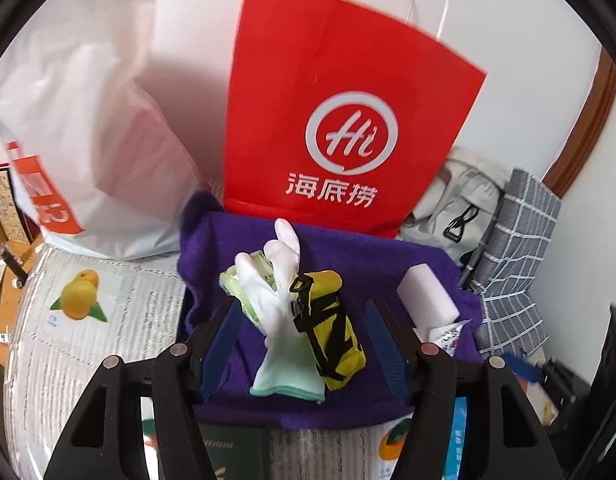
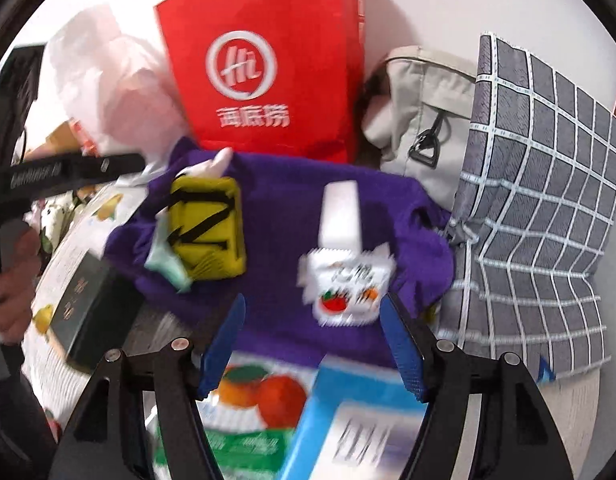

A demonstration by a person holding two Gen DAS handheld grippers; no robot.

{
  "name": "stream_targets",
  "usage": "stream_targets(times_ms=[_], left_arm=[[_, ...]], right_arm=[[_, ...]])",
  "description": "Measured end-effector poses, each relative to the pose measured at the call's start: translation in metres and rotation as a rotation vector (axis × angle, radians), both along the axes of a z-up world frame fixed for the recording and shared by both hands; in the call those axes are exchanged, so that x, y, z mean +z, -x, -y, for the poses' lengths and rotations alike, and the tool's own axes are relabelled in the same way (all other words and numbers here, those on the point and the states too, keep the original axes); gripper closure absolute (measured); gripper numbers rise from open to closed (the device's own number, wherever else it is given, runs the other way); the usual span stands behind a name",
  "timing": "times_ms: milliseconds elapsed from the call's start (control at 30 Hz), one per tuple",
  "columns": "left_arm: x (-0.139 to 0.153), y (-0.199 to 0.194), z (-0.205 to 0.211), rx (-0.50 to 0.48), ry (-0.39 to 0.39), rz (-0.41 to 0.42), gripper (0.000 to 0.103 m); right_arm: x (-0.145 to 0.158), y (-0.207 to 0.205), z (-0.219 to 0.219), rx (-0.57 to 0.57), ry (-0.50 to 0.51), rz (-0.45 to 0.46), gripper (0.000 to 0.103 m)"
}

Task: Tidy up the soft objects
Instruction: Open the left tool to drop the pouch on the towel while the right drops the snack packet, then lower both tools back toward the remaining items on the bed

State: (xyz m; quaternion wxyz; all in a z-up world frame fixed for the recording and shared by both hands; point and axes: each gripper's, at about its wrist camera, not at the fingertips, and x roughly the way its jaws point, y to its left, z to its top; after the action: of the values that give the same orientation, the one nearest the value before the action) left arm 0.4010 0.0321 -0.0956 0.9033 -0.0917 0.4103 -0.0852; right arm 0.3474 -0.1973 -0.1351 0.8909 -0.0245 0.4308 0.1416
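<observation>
A purple cloth point(image 1: 235, 248) is spread on the bed. On it lie a white glove point(image 1: 281, 280) with a mint cuff, a yellow pouch point(image 1: 340, 344) with black straps and a green tissue pack point(image 1: 243, 284) under the glove. A white foam block point(image 1: 428, 300) lies to the right, with a small fruit-printed packet point(image 2: 346, 284) in front of it. My left gripper point(image 1: 303, 308) is open above the cloth, with the glove and pouch lying loose between its blue pads. My right gripper point(image 2: 314, 300) is open just short of the packet, holding nothing.
A red paper bag point(image 1: 340, 120) stands behind the cloth, with a white plastic bag point(image 1: 87, 140) to its left. To the right are a beige bag point(image 2: 424, 112) and a grey checked cushion point(image 2: 540, 208). A dark box point(image 2: 83, 304), a blue box point(image 2: 348, 420) and a person's hand point(image 2: 15, 276) are nearby.
</observation>
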Motion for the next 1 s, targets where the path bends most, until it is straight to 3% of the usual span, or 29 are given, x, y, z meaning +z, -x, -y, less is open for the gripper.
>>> stream_targets(times_ms=[233,367,533,667,867,900,933,967,1000], left_arm=[[0.010,0.051,-0.016,-0.001,-0.006,0.024,0.040],[0.009,0.085,-0.032,0.002,-0.004,0.026,0.040],[-0.006,0.122,-0.052,0.040,-0.020,0.005,0.040],[-0.024,0.146,-0.070,0.058,0.002,-0.036,0.040],[-0.038,0.168,-0.090,0.081,0.030,-0.058,0.040],[-0.040,0.170,-0.094,0.086,0.036,-0.062,0.040],[-0.041,0.173,-0.096,0.090,0.041,-0.064,0.040],[-0.041,0.175,-0.099,0.095,0.048,-0.067,0.040],[-0.042,0.178,-0.102,0.098,0.052,-0.068,0.040]], right_arm=[[-0.006,0.071,-0.032,0.095,0.033,-0.015,0.034],[-0.020,0.103,-0.058,0.160,0.119,-0.017,0.036],[-0.041,0.132,-0.089,0.248,0.236,-0.027,0.045],[-0.058,0.146,-0.110,0.270,0.405,0.031,0.050],[-0.078,0.135,-0.116,0.244,0.491,0.036,0.055],[-0.078,0.135,-0.117,0.244,0.488,0.048,0.061],[-0.078,0.134,-0.118,0.244,0.484,0.053,0.086],[-0.076,0.132,-0.117,0.233,0.470,0.047,0.103],[-0.074,0.132,-0.117,0.216,0.452,0.051,0.103]])
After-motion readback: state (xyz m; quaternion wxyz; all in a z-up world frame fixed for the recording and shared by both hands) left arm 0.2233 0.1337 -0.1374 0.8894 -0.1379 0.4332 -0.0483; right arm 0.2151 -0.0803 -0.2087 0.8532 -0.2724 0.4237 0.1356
